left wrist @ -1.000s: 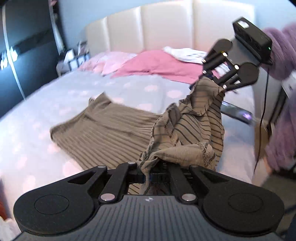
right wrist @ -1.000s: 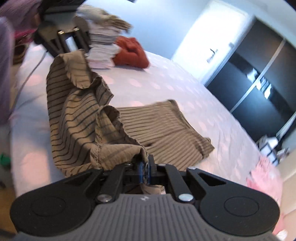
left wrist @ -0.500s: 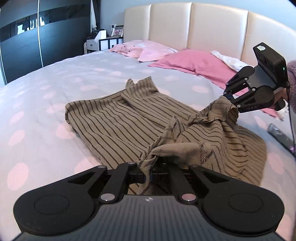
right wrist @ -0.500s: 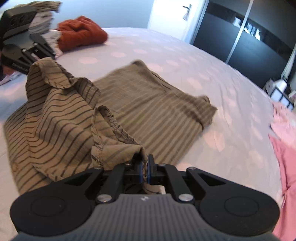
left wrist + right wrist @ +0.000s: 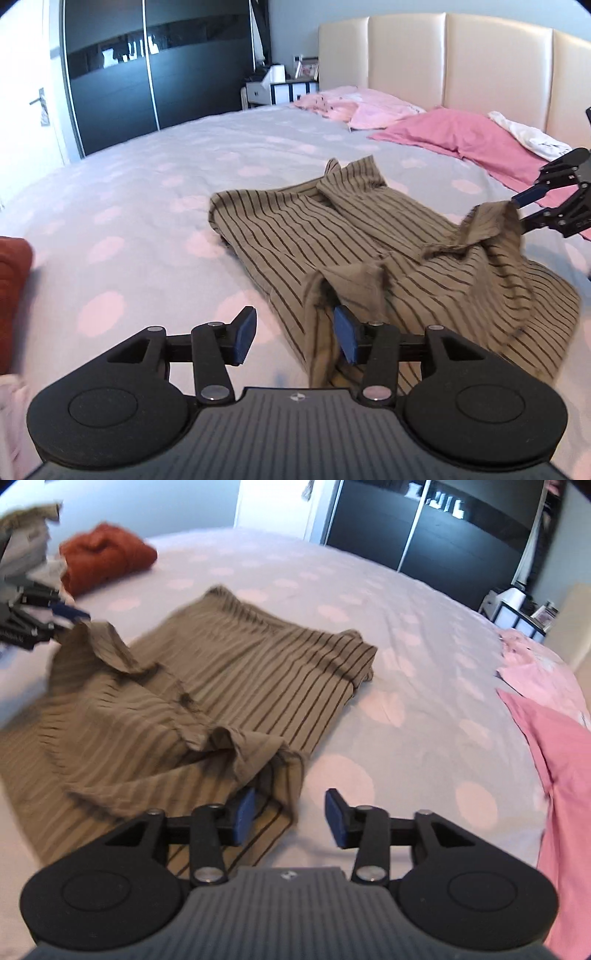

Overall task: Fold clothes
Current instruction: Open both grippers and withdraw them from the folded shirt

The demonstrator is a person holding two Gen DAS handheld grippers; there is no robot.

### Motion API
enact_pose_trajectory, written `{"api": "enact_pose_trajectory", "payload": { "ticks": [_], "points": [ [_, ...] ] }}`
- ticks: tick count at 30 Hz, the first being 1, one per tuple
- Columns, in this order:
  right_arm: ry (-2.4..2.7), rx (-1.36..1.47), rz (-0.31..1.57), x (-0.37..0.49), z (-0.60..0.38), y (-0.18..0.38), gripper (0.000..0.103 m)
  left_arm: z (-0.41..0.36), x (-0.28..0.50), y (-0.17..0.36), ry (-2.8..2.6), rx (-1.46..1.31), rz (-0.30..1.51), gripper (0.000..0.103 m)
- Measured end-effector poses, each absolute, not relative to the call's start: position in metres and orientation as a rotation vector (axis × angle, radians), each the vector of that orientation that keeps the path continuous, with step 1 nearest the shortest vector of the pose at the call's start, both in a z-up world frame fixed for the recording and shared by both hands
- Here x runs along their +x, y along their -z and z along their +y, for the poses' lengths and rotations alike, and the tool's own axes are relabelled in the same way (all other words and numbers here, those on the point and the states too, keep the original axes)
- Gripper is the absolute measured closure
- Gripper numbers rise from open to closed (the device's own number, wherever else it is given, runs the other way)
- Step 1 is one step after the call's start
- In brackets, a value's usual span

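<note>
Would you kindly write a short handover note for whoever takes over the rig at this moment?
Left tool: jaws have just been opening, now open; shirt edge lies loose by its right pad.
Right tool: jaws have just been opening, now open; shirt corner lies by its left pad.
Striped shirt: on the bed, one half laid over the other, top layer rumpled.
Done: first fold dropped.
Left: smooth it, fold again, probably add to the folded stack.
</note>
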State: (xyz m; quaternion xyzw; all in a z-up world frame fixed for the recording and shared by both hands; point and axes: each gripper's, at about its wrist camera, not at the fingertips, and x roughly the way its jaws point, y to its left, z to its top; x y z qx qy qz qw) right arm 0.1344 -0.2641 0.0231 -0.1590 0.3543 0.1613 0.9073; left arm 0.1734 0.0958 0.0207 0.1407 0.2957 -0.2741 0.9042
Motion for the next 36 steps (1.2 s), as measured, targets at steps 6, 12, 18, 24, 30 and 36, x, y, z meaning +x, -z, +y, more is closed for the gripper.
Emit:
{"api": "enact_pose_trajectory", "payload": {
  "ticks": [6,12,18,24,30,36],
  "points": [
    [-0.292,-0.435,0.634,0.044,-0.223,-0.016,0.036,0.083,0.084,-0.022,0.553,0.437,0.514,0.047],
    [-0.313,-0.616,0.601,-0.019,-0.161,0.026,0.036,0.039,0.006,0.018,0.570,0.709,0.450,0.047],
    [-0.330,-0.950,0.554,-0.039,-0.142,0.060,0.035,0.012,-0.013,0.058,0.558,0.942,0.398,0.044],
    [-0.292,-1.034,0.497,-0.027,-0.141,0.075,0.034,0.004,0.002,0.076,0.524,0.960,0.385,0.044],
    [-0.268,-1.037,0.441,-0.012,-0.138,0.083,0.039,-0.002,0.013,0.082,0.522,0.948,0.331,0.047],
    [-0.270,-1.091,0.395,-0.010,-0.131,0.090,0.087,-0.004,0.012,0.081,0.569,0.987,0.313,0.093]
  ]
}}
